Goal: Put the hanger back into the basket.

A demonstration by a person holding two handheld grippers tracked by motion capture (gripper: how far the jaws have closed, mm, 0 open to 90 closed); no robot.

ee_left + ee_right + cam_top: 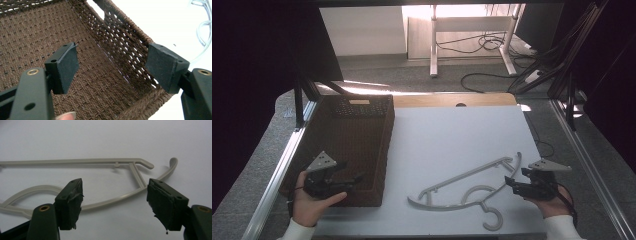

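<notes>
- Hovering over the basket (105, 82), the left gripper (112, 66) has its fingers (66, 66) wide apart, holding nothing.
- Right gripper (115, 203): fingers (71, 201) wide apart, empty, above the hanger (107, 201) lying on the tabletop (452, 135).

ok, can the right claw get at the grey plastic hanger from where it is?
Probably yes: the right claw is open, just short of the grey plastic hanger lying flat on the white table, nothing between them.
</notes>
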